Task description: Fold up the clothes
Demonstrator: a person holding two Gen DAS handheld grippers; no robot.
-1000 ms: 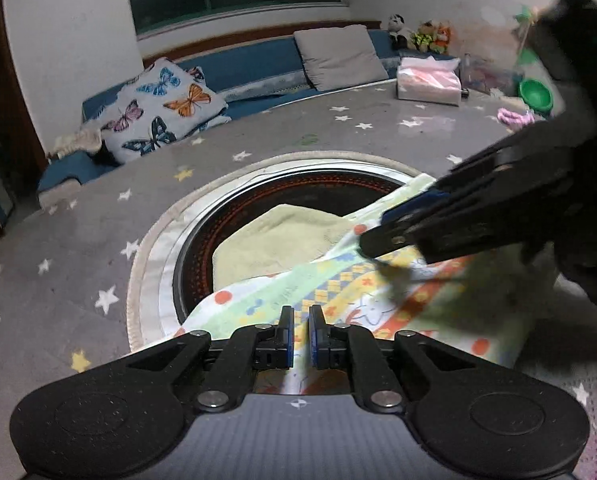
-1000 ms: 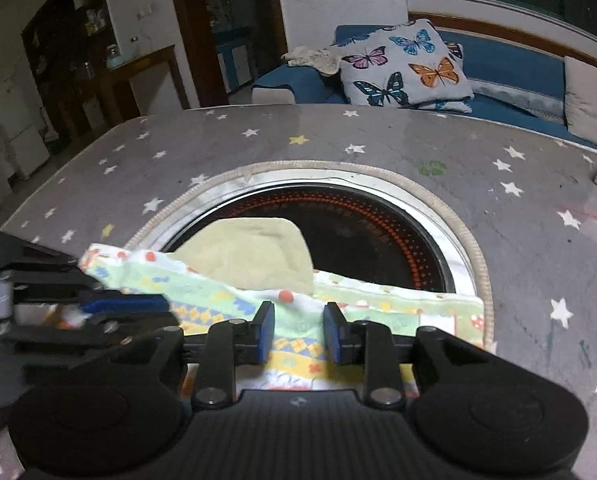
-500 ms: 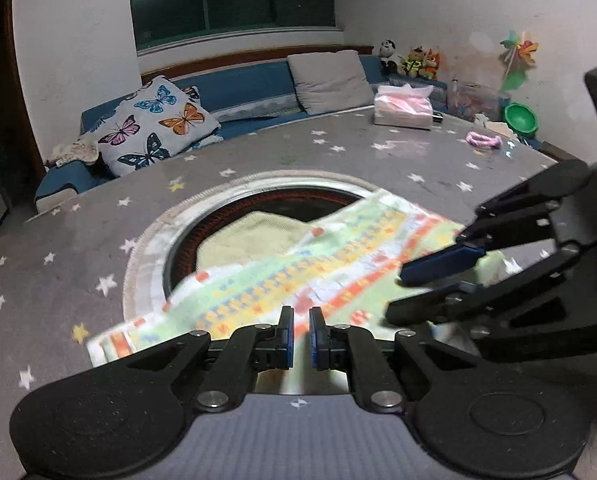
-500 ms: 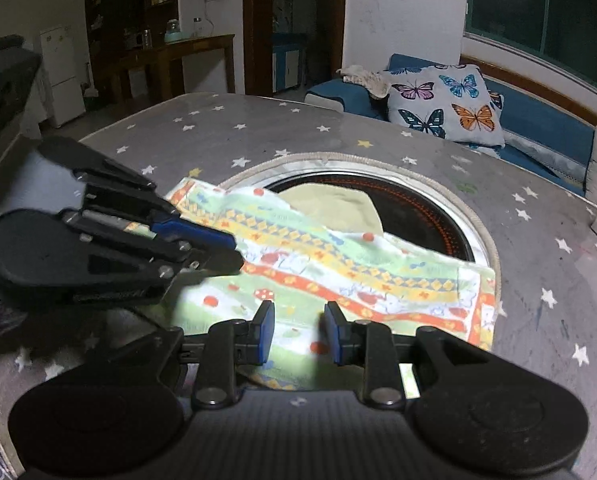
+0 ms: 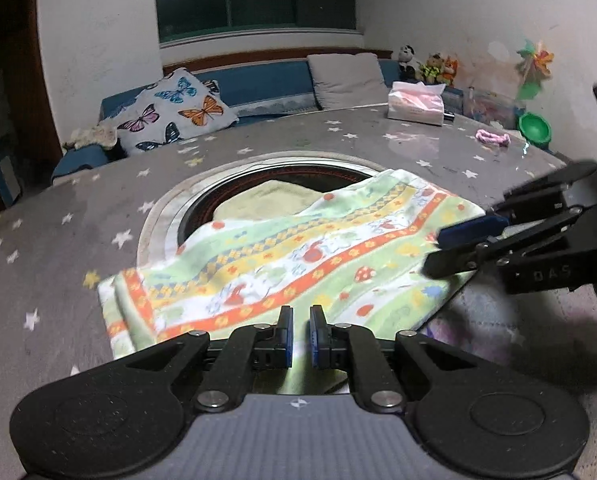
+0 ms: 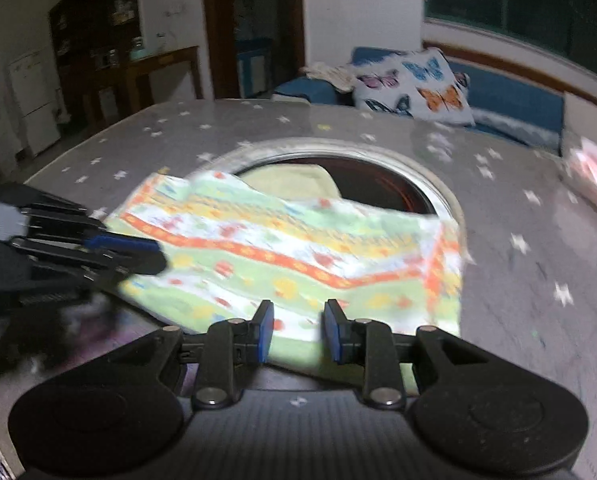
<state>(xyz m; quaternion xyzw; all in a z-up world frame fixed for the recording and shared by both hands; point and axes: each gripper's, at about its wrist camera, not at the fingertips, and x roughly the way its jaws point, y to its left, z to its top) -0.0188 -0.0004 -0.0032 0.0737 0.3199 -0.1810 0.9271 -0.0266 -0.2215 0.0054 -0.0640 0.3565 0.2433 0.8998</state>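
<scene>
A colourful patterned cloth (image 5: 290, 256) lies folded on the grey star-print table, partly over the round dark inset; it also shows in the right wrist view (image 6: 298, 256). My left gripper (image 5: 300, 334) sits at the cloth's near edge, its jaws a narrow gap apart with cloth between them. My right gripper (image 6: 298, 330) is at the cloth's near edge with jaws wider apart and cloth between them. Each gripper shows in the other's view: the right one (image 5: 458, 248), the left one (image 6: 138, 252). A pale yellow cloth (image 5: 266, 200) lies in the inset.
The round dark inset (image 5: 282, 174) is in the table's middle. A pink tissue pack (image 5: 416, 104), a pink hair band (image 5: 492, 138) and a green bowl (image 5: 534, 128) stand at the far right. A sofa with a butterfly cushion (image 5: 170, 110) is behind the table.
Both grippers have pulled back toward the near edge of the cloth, which now lies flatter on the table. The right gripper's jaws have opened wider.
</scene>
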